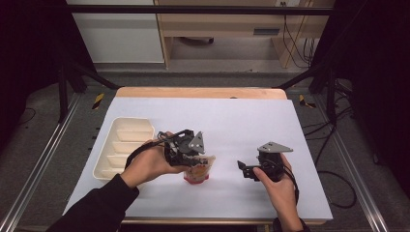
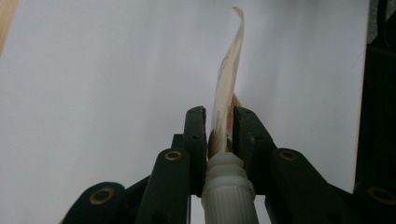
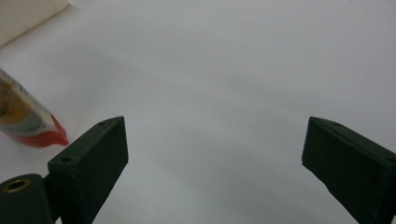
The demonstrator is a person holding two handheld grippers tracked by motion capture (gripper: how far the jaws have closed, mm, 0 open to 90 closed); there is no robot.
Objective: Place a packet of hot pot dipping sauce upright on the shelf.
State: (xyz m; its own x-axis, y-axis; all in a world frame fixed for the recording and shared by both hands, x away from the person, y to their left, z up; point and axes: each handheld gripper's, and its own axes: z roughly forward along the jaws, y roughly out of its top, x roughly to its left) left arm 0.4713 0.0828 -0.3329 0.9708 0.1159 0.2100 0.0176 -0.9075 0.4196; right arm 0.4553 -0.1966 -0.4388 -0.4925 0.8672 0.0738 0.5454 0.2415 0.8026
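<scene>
Pouch [image 1: 197,171], a spouted drink pack with a red base, hangs under the left gripper [image 1: 186,150] near the middle of the table [image 1: 251,121], just right of the cream tray [image 1: 121,145]. Jaws are closed on its flat body just past the white cap [image 2: 228,186]. Best kept clamped and level, probably for the tray. Left hand [image 1: 150,164] reaches in palm-up; right gripper [image 1: 261,166] waits well apart, jaws wide.

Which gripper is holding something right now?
The left gripper: its jaws are shut on the pouch by its spout. The right gripper has open jaws over bare table.
</scene>
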